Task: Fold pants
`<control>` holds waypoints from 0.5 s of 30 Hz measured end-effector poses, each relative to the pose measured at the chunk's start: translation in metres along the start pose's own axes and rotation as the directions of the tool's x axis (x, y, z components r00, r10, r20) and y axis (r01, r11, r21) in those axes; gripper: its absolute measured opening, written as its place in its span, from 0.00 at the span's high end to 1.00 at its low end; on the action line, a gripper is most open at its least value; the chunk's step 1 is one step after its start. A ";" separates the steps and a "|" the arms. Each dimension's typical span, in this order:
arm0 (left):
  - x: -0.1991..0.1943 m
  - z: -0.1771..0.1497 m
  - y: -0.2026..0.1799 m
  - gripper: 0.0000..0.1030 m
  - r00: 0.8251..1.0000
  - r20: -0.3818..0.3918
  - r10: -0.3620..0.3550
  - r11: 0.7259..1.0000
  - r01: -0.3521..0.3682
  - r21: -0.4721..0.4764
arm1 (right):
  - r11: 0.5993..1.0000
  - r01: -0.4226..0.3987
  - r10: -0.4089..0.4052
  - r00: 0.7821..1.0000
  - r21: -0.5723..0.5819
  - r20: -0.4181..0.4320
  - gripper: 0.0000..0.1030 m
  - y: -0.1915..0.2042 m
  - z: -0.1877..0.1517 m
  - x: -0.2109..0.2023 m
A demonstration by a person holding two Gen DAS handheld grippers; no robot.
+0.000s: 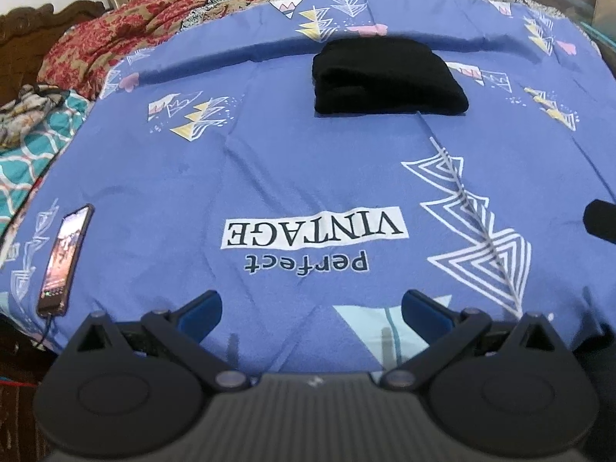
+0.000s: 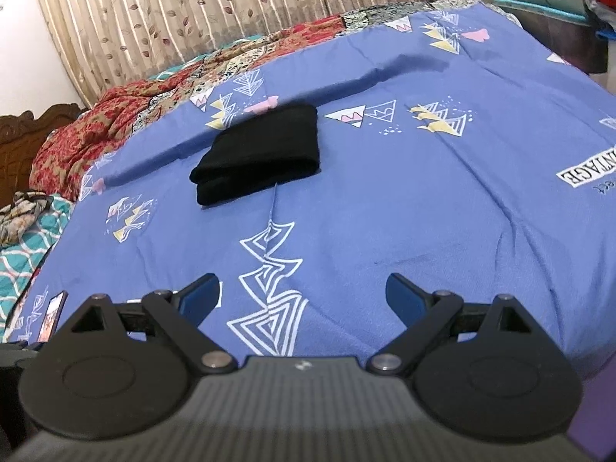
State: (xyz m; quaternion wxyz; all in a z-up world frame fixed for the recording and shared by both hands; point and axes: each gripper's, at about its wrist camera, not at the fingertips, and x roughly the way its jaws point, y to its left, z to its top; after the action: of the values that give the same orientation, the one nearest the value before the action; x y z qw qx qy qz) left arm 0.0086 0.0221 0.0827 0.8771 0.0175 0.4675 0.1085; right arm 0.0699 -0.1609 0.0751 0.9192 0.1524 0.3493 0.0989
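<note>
The black pants (image 1: pixel 387 77) lie folded into a small thick rectangle on the blue printed bedspread (image 1: pixel 308 177), toward the far side of the bed. They also show in the right wrist view (image 2: pixel 258 154). My left gripper (image 1: pixel 312 308) is open and empty, well back from the pants near the bed's front edge. My right gripper (image 2: pixel 302 296) is open and empty too, also well short of the pants. A dark piece of the right gripper (image 1: pixel 600 223) shows at the right edge of the left wrist view.
A phone (image 1: pixel 65 261) with a lit screen and a cable lies on the bedspread at the front left; it also shows in the right wrist view (image 2: pixel 52 315). A red patterned quilt (image 1: pixel 115 38) is bunched at the back left. A curtain (image 2: pixel 192 11) hangs behind the bed.
</note>
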 end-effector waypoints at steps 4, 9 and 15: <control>0.002 0.000 -0.003 0.00 1.000 -0.015 0.012 1.000 -0.012 0.004 | 1.000 -0.014 0.014 1.000 0.027 -0.025 0.08 -0.009 0.000 0.005; 0.013 -0.003 -0.007 0.00 0.996 -0.085 -0.027 1.000 0.027 0.005 | 0.999 -0.010 0.016 0.991 0.042 -0.131 0.08 -0.018 -0.005 0.021; 0.032 -0.010 -0.011 0.00 0.975 -0.201 -0.099 0.995 0.096 -0.023 | 0.994 -0.049 0.072 0.965 0.098 -0.253 0.08 -0.025 -0.016 0.036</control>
State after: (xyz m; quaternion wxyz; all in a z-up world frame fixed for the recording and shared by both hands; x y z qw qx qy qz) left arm 0.0197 0.0177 0.0496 0.8296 -0.0223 0.5536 0.0697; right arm 0.0877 -0.1701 0.0326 0.8549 0.1907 0.4646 0.1299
